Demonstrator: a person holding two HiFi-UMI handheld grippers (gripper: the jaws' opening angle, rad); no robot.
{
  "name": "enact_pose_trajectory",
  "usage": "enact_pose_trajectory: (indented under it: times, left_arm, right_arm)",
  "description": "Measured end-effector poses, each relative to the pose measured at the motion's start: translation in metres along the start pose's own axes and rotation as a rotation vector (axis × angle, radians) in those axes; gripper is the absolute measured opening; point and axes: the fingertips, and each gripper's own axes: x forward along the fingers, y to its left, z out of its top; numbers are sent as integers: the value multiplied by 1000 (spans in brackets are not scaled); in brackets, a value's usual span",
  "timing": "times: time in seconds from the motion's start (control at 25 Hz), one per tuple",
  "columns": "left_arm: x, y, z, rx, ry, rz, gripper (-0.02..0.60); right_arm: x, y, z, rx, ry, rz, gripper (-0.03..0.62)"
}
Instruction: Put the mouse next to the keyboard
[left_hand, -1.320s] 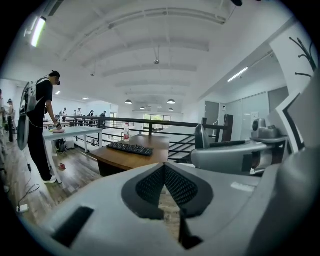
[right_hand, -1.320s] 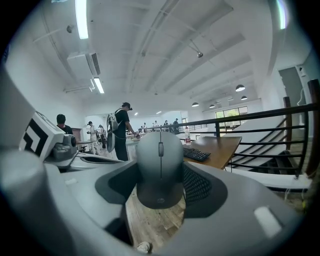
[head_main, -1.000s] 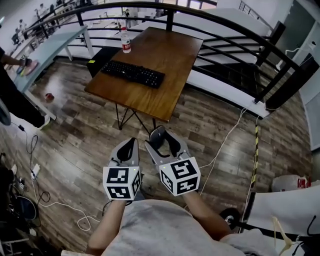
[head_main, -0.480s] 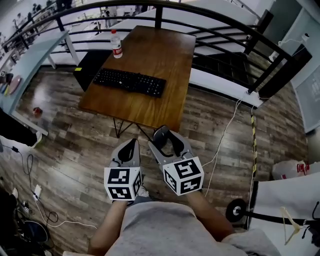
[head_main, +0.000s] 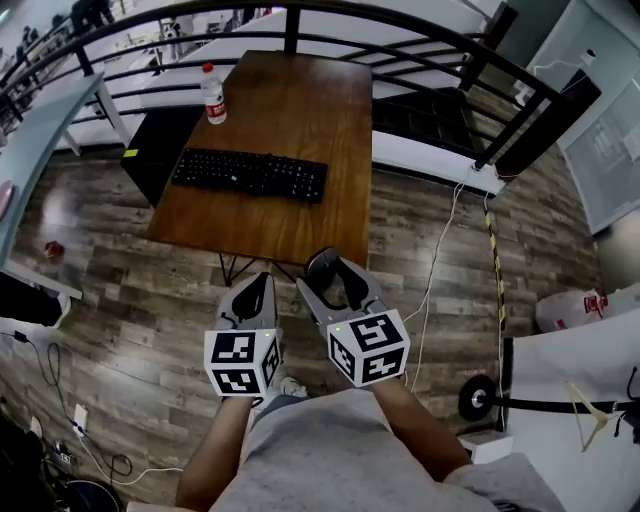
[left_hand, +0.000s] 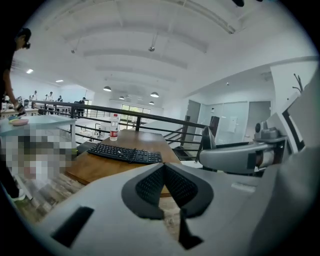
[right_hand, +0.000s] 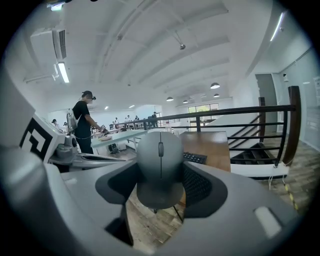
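**Mouse held short of the table, drop-off yet to come**

Mouse (right_hand: 160, 160) sits clamped between the pads of my right gripper (right_hand: 160, 176), nose pointing forward, with the jaws closed on its two sides. It hangs over the wooden floor, near the front edge of the table (head_main: 300, 100) but not yet above it. My left gripper (left_hand: 164, 172) carries nothing, and its jaws are pressed together with the ribbed pads meeting. The keyboard (head_main: 250, 175) lies across the near half of the tabletop, with a water bottle (head_main: 211, 95) standing behind its left end.

The step in hand, as I judge it, is the carry — bringing the mouse over the table and lowering it by the keyboard. To do it well, I want a firm squeeze and a level approach over the front edge. My aim is the strip of bare wood between the keyboard's right end and the table's right edge. That strip looks narrow, so the mouse should go down close beside the keys and flat on its base. The jaws should part only once it rests on the wood, since letting go early risks a slide off the edge. The left gripper is best held back, clear of the keys.

By my count there is one mouse, one keyboard, one bottle, one wooden table and two grippers — only the right one loaded.
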Motion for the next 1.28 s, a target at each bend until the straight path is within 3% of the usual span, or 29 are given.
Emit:
enact_pose_trajectory:
  times: [0.68,1.28]
  left_arm:
    - [51,6,7,28,21,-89,-5]
    - [177,6,42,70,73,-130,-5]
  right_arm:
    - [32,-43,3,46,-7,-111,282]
    - [104,-140,24,118,19,-160,282]
